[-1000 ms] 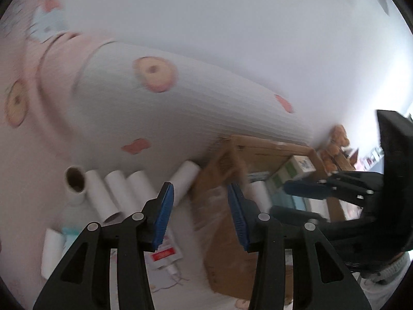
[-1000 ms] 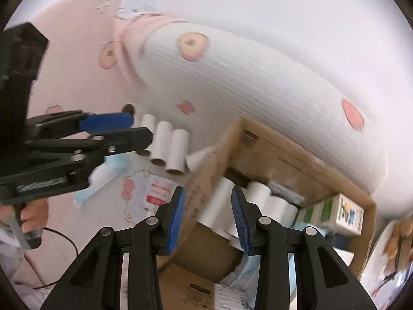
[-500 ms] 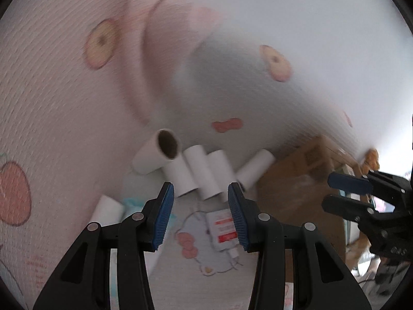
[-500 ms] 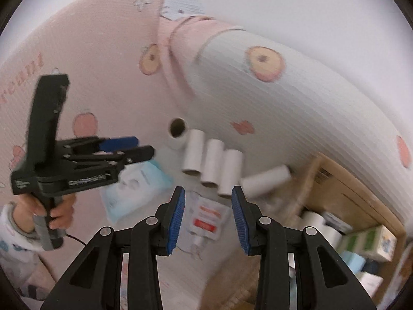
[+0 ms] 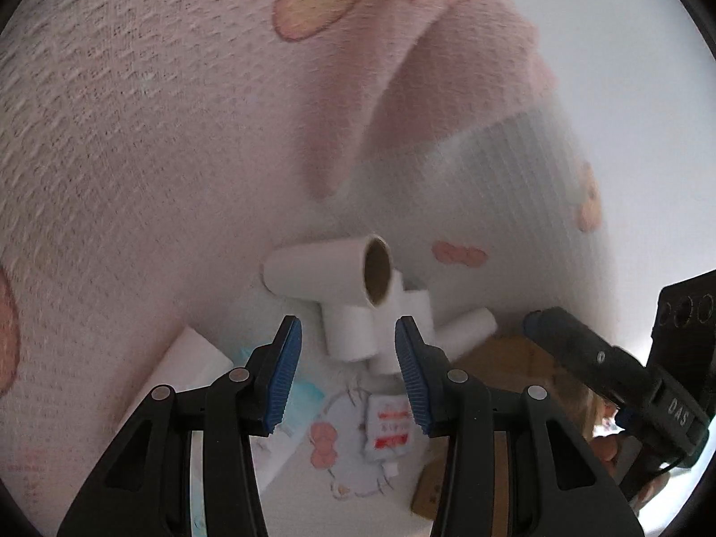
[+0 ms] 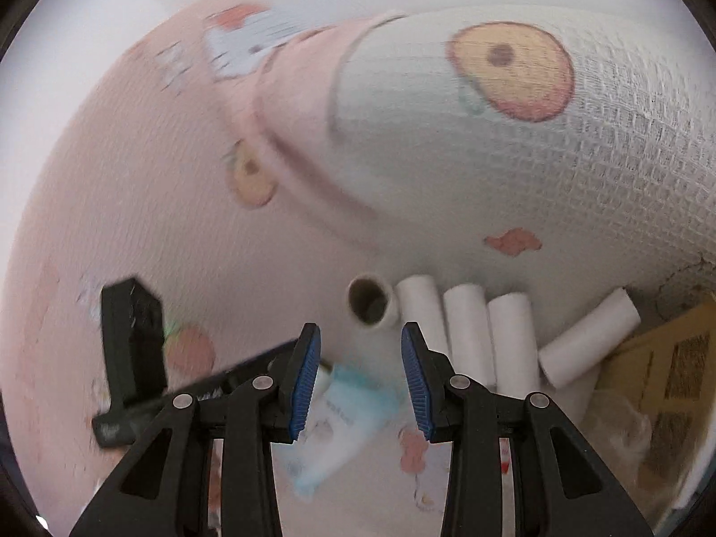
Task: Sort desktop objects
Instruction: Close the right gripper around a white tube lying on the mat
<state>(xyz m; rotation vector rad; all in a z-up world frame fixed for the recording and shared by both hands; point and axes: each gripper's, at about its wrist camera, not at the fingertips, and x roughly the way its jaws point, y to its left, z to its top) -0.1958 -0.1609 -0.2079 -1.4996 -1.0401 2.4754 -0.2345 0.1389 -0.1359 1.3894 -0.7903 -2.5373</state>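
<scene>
Left wrist view, item by item: a soft surface (image 5: pixel 134 179) covered in pink and white textured cloth with peach and bow prints is filling most of the frame. A plain white wall (image 5: pixel 626 89) is showing beyond it.

- White paper rolls (image 5: pixel 353 331) are lying in a loose pile on the cloth, just ahead of the left gripper (image 5: pixel 348 376). The uppermost one is turning its brown core towards the lens.
- Left gripper's fingers are standing apart with nothing between them.
- A red-and-white sachet (image 5: pixel 388 423) and a light blue packet (image 5: pixel 304 396) are lying nearer than the rolls.

Change over the last second:
- Both grippers have been swinging away from the cardboard box (image 6: pixel 662 371).
- Earlier the box was sitting under both sets of fingers; now it is slipping to the edge and the rolls are taking the centre.

Right wrist view only:
- Three rolls are lying side by side, with one open-cored roll to their left and a fifth lying tilted beside the box.
- Square printed codes are showing on the box flap.
- Right gripper's (image 6: pixel 360 380) fingers are also standing apart and empty, above the blue packet.
- Black body of the left gripper is blurring at lower left.

Left wrist view only:
- The sachet is showing whole.
- The right gripper is reaching in from the right edge.
</scene>
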